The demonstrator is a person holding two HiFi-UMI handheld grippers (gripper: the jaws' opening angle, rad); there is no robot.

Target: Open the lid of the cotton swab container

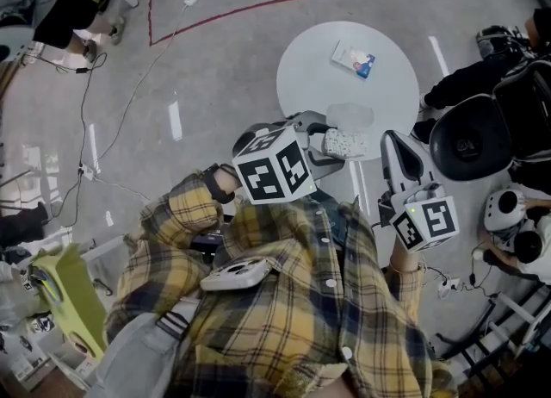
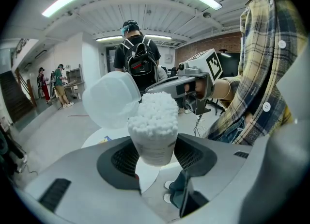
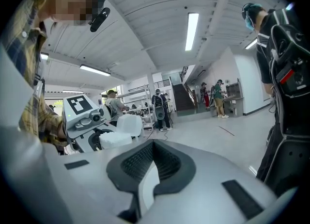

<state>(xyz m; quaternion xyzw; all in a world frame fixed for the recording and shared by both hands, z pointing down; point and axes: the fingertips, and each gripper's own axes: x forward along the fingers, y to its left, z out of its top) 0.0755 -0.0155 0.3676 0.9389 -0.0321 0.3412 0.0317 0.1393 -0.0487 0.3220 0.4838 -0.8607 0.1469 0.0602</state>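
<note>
Left gripper [image 2: 154, 164] clamps the cotton swab container [image 2: 152, 138], lid [image 2: 110, 99] tipped open; right gripper [image 3: 152, 162] pinched closed, empty.

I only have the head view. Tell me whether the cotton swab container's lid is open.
Observer: Yes. The lid stands swung open beside the exposed cotton swabs.
Operator: Report the left grip.
Observer: The left gripper clamps the container from both sides and holds it upright.
Operator: Now the right one.
Observer: The right gripper has its jaws together, with nothing between them.
</note>
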